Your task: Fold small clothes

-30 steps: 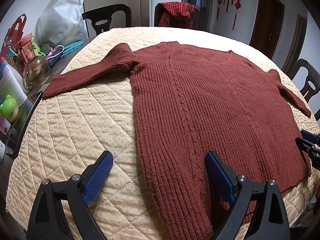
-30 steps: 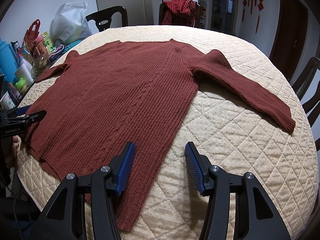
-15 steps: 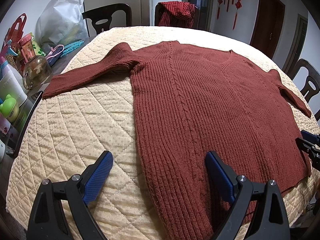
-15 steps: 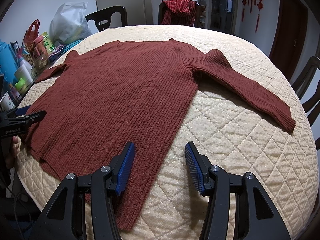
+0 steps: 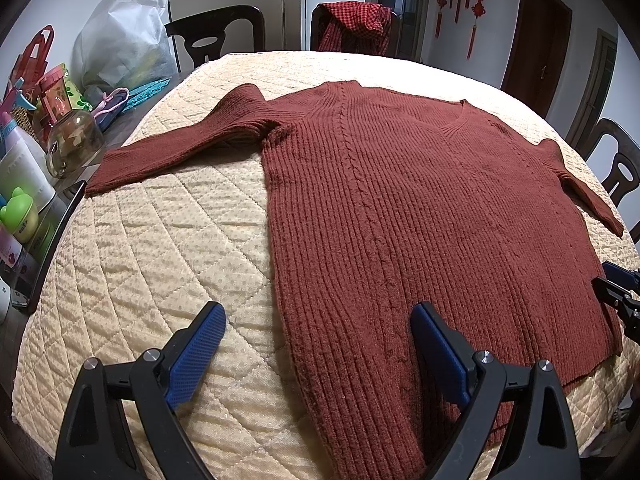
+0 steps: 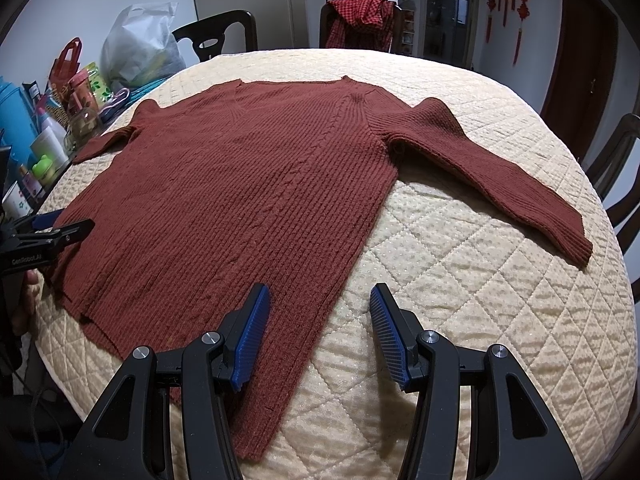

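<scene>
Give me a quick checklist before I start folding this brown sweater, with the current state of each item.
1. Sweater lies flat on the quilted cover: ok.
2. Both sleeves spread outward: ok.
3. Left gripper open, holding nothing: ok.
4. Right gripper open, holding nothing: ok.
5. Each gripper straddles a side edge near the hem: ok.
6. Fingers touching the fabric: cannot tell.
</scene>
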Motion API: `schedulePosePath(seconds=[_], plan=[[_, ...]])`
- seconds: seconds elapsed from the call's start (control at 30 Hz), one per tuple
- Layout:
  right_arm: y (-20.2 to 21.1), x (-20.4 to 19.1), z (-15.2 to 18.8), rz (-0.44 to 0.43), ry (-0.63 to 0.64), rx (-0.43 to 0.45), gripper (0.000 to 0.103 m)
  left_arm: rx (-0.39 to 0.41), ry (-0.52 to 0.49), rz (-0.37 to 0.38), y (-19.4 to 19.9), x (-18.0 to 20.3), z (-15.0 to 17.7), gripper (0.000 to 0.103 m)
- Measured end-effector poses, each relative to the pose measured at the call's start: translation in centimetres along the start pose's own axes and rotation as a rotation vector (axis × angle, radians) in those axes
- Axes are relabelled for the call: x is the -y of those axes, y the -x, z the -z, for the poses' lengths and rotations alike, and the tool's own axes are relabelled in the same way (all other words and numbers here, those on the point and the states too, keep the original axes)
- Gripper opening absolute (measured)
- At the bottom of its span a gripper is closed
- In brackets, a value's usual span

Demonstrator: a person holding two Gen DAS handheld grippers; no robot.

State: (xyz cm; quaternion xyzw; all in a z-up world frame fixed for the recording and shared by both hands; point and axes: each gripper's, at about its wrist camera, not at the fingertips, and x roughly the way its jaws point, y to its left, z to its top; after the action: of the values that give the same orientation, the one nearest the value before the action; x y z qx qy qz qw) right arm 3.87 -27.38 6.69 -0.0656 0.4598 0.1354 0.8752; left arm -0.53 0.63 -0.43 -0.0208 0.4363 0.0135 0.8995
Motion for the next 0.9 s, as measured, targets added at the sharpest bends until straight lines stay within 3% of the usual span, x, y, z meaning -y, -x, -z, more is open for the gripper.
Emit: schedulePosePath(seconds=[0.9], plan=[[-0.34, -0.23, -0.56, 0.001, 0.002, -0.03, 0.053, -0.002, 0.002, -0.003, 0.02, 0.15, -0.13, 0.096]])
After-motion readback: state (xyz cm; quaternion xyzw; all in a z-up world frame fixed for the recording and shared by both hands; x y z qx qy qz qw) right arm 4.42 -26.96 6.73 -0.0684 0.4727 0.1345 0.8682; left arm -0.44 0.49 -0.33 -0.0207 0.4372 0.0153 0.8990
